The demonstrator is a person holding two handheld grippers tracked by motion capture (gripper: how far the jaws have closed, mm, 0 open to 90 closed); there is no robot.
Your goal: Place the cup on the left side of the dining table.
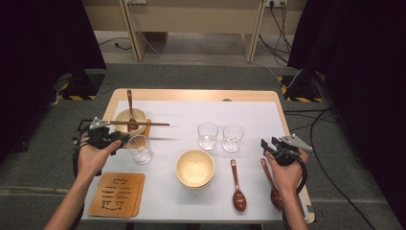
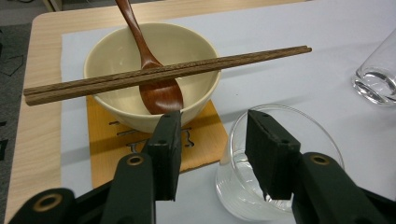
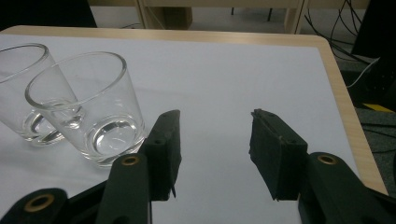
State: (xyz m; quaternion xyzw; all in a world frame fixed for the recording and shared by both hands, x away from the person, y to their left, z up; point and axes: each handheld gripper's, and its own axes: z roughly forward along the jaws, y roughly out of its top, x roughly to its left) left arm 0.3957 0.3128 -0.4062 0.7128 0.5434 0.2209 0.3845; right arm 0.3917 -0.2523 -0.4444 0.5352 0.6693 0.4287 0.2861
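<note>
From my left gripper view, the spoon (image 2: 152, 79) runs out past the top edge, so I can't see its handle end. My fingers (image 2: 271, 154) cover the near wall of the glass (image 2: 280, 205), and the bowl (image 2: 154, 70) hides most of the orange mat (image 2: 205, 140). A second glass (image 2: 378, 74) is cut by the right edge. In my right gripper view, the far glass (image 3: 18, 98) is clipped at the left edge.

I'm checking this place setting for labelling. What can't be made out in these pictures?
- Cut-out marks on the front mat, high view: too small to read.
- Mat under the far bowl, left gripper view: mostly covered by the bowl.
- Glass, left gripper view: base hidden behind the left hand-held gripper.
</note>
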